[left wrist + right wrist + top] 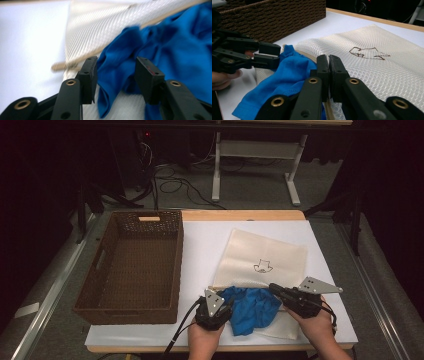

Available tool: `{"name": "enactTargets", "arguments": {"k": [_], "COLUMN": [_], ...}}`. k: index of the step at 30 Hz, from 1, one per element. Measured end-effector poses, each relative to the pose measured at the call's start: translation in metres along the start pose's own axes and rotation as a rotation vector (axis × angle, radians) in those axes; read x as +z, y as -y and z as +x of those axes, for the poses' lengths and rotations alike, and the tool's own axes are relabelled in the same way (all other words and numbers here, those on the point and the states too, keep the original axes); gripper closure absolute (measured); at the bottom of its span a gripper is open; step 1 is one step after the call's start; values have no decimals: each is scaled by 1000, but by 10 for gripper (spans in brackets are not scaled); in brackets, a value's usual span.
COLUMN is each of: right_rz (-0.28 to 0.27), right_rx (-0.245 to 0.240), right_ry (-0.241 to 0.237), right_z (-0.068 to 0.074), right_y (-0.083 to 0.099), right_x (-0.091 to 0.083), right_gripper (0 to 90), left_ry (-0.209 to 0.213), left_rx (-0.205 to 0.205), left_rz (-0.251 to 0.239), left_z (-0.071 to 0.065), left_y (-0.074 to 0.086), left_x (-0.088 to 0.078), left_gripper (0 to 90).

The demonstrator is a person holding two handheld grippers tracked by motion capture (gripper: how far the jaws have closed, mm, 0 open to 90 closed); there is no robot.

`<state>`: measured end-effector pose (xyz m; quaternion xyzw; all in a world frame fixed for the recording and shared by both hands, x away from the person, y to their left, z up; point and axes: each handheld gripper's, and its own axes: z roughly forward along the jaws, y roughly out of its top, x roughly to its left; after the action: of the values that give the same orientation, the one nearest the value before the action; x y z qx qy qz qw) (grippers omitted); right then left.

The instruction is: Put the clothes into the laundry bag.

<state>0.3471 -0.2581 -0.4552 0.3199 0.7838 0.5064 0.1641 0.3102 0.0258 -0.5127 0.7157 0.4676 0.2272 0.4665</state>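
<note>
Your left tongs (116, 72): spread, astride blue cloth (175, 50) | your right tongs (328, 72): pressed together, pinching mesh bag (372, 62) edge | tabletop (200, 245), near side.

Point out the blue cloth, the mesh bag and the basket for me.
blue cloth (252, 307), high view, on the middle of the bunched fabric.
mesh bag (260, 255), high view, on the bare mesh above the printed mark.
basket (150, 231), high view, on the far wall below the handle slot.

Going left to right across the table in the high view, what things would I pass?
Basket → left gripper → blue cloth → right gripper. The mesh bag overlaps the last three, so it has no clear slot.
</note>
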Motion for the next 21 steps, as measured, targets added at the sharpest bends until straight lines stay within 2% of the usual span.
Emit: {"name": "enactTargets", "arguments": {"k": [1, 3, 6, 9, 14, 21], "right_rz": [-1, -1, -1, 1, -2, -9], "right_rx": [0, 5, 5, 5, 14, 15], "right_ry": [0, 0, 0, 1, 0, 0], "right_z": [0, 0, 0, 0, 0, 0], "right_y": [0, 0, 0, 0, -1, -1], "right_x": [0, 0, 0, 0, 0, -1], "right_gripper": [885, 885, 885, 885, 886, 886], "left_ry": [3, 4, 6, 4, 3, 34], "left_rx": [-7, -6, -9, -14, 5, 21], "left_rz": [12, 28, 54, 66, 76, 74], "left_z": [1, 1, -1, -2, -10, -22], "left_y": [2, 5, 5, 2, -3, -17], "left_x": [1, 3, 7, 11, 22, 37], "left_gripper": [539, 658, 765, 827, 873, 877]}}
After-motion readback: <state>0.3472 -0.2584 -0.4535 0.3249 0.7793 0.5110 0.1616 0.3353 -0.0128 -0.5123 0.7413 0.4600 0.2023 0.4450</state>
